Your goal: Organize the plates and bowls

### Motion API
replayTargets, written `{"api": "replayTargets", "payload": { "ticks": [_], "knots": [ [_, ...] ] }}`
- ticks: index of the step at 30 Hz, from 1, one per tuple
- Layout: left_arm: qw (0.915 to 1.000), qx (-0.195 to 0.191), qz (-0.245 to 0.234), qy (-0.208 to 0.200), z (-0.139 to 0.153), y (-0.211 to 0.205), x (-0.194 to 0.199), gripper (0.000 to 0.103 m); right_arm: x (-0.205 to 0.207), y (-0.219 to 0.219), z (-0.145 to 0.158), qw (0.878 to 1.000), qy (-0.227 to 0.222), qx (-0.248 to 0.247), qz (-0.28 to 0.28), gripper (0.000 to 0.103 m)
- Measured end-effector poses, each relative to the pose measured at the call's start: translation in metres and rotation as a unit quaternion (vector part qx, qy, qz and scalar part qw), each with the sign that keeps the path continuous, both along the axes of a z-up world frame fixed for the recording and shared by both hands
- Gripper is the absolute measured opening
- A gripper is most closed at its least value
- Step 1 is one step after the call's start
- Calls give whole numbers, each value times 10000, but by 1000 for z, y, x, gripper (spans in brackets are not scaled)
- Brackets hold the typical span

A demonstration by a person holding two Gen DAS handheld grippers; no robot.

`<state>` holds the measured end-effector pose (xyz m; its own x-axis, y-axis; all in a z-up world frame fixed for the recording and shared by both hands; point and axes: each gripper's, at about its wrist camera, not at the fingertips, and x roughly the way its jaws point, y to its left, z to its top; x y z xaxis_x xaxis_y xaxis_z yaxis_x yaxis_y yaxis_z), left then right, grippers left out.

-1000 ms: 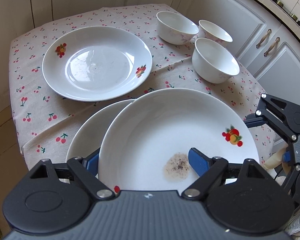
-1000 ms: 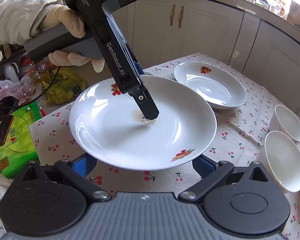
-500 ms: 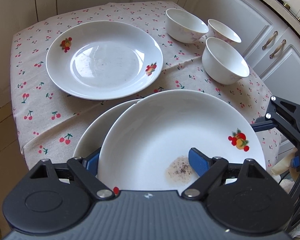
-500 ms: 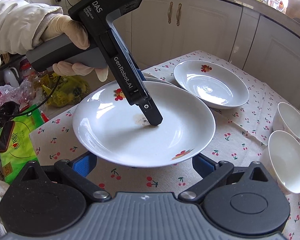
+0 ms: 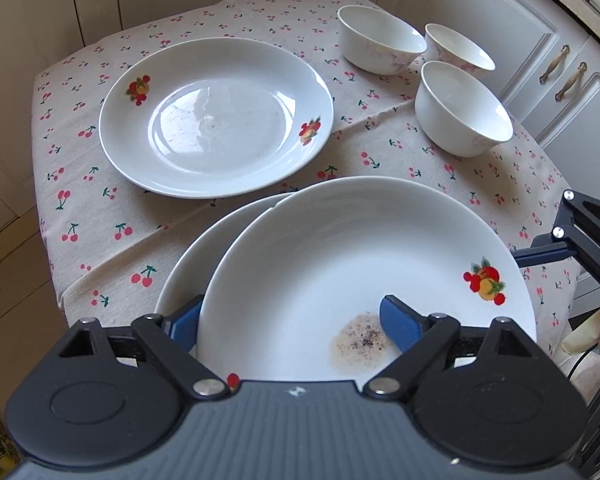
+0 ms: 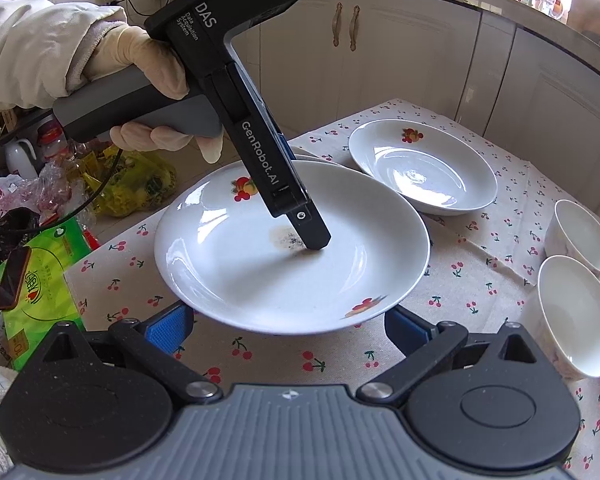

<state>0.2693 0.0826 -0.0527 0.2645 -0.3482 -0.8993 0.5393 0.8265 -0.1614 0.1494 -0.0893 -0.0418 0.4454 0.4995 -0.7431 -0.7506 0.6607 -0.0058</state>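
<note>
Three round white ceramic plates with small red-and-orange fruit motifs are on the table: one apart (image 5: 216, 116), one stained plate on top (image 5: 364, 280), and one beneath it (image 5: 204, 248). Three plain white ceramic bowls stand together: (image 5: 380, 38), (image 5: 458, 46), (image 5: 462, 108).

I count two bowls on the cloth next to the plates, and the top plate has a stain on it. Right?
Not quite: the left wrist view shows three bowls, not two. The top plate does have a stain.
</note>
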Motion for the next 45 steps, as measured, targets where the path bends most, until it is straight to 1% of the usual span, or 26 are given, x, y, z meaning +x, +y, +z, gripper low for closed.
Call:
{"api": "replayTargets", "payload": {
  "ticks": [3, 5, 8, 11, 14, 19, 24, 29, 34, 37, 40, 42, 45],
  "knots": [
    [9999, 158, -33, -29, -1, -4, -1, 92, -2, 0, 2, 10000, 15, 63, -18, 103],
    [9998, 188, -32, -35, -2, -5, -1, 92, -4, 0, 4, 10000, -5, 85, -40, 103],
    [9997, 233, -28, -95, -1, -5, -1, 92, -3, -3, 6, 9996, 45, 257, -123, 103],
    [9993, 327, -68, -166, 0, -7, -4, 92, -1, -7, 11, 9989, -75, 411, -229, 103],
    [9993, 313, 7, -211, 2, -5, -5, 93, 1, -5, 11, 9990, -93, 367, -247, 103],
    [9991, 305, 84, -266, 5, -2, -8, 93, -8, -4, 9, 9993, -187, 260, -187, 103],
    [9985, 390, 116, -379, 7, -2, -10, 93, -14, -6, 10, 9990, -331, 160, -237, 103],
    [9982, 353, 169, -448, 9, 1, -12, 93, -14, -11, 10, 9987, -277, 152, -394, 103],
    [9970, 431, 206, -610, 13, 4, -14, 93, -17, -16, 11, 9983, -298, 137, -485, 103],
    [9965, 366, 222, -713, 16, 9, -14, 97, -17, -18, 12, 9980, -290, 162, -529, 103],
    [9972, 181, 259, -680, 19, 13, -13, 97, -17, -19, 13, 9977, -317, 164, -577, 103],
    [9964, 121, 275, -792, 23, 14, -15, 97, -16, -20, 14, 9975, -324, 143, -614, 103],
    [9946, -75, 280, -1000, 30, 16, -22, 97, -13, -20, 15, 9971, -313, 86, -690, 103]
  ]
}}
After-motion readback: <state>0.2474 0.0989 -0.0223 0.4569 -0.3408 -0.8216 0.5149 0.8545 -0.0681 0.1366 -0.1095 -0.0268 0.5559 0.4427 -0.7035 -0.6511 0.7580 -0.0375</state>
